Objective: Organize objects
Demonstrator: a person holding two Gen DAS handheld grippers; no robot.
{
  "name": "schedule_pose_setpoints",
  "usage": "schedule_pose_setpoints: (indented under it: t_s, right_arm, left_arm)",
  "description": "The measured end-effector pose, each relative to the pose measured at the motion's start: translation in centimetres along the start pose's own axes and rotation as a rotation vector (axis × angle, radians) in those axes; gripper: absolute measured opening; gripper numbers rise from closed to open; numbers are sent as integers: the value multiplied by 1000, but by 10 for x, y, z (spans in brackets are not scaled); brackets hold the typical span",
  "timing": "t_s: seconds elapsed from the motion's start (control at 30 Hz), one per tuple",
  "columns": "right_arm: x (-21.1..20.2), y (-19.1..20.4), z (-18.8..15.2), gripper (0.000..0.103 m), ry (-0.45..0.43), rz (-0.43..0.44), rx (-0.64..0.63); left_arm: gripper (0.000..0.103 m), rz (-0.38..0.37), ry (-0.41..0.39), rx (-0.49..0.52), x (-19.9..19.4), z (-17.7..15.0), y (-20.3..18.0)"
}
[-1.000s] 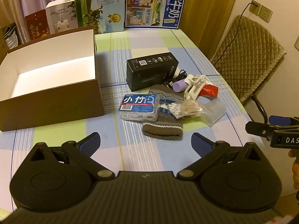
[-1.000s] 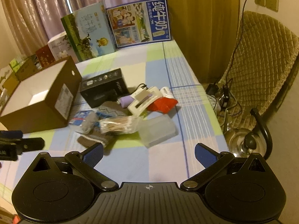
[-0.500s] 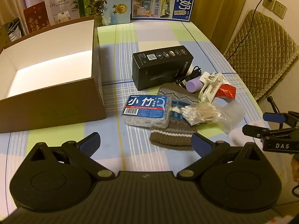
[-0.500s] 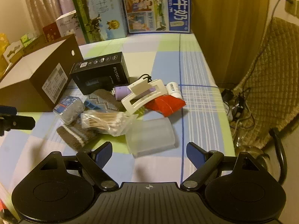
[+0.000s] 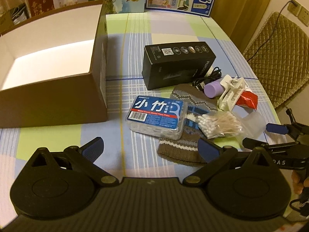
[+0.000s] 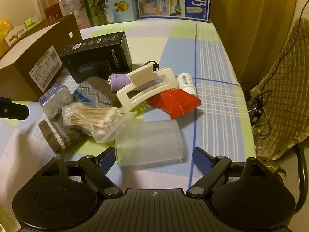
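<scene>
1. The right gripper [image 6: 152, 157] hangs low over the tabletop [image 6: 212, 96], jaws spread and grasping nothing. A frosted plastic cup [image 6: 149, 144] lies on its side between the blue pads, which stand just clear of its walls.

2. The left gripper [image 5: 149, 147] is likewise released and empty, poised over bare cloth. Its right pad overlaps a brown knitted sock [image 5: 183, 145] in the view; whether they touch cannot be told.

3. Just beyond, a clear box of dental floss picks [image 5: 157, 117] rests partly on the sock, with a bag of cotton swabs [image 5: 218, 124] beside it.

4. Farther out lies the rest of the pile: a white hair claw clip [image 6: 146, 88] across a lilac cylinder [image 6: 118, 80], a red packet [image 6: 173, 103], a small white tube [image 6: 186, 83], a black cable [image 5: 207, 78] and a black FLYCO box [image 5: 177, 63].

5. To the left stands the open cardboard box [image 5: 52, 104]; as much of its white interior as shows is bare.

6. Milk cartons [image 6: 173, 0] line the far edge, and a quilted chair [image 6: 280, 96] sits off to the right.

7. Judged from this, the sorting has barely begun: every item is still out on the tabletop, and the cup looks to be the first candidate for pickup.
</scene>
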State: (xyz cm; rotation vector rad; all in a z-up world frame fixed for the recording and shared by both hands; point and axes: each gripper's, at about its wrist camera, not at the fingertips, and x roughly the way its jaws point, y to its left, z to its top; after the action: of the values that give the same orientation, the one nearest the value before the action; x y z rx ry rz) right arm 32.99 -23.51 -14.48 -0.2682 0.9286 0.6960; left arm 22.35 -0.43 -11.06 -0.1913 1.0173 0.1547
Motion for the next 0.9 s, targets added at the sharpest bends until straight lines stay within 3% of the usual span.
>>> schedule_pose_setpoints:
  t_s: [0.07,0.3,0.5,0.7,0.9]
  right_arm:
    - [2,2,1,70,-2,3,-9]
    - [-10,-7,-2,70,9,-35,40]
    - [-34,-29,3,70,-37,-89,121]
    - [-44,-52,18,70,-92,-136,199]
    - [-39,-60,29,70,-103,-122,215]
  left_arm:
    - [102,0,5,-14,3,1,1]
    - [102,2,18,-37,15,8,-2]
    - [102,23,10,-84,24,17,-6]
    - [102,66,-6,-126,35,32,-14]
    - [102,135,-24,-162,53,46,-21]
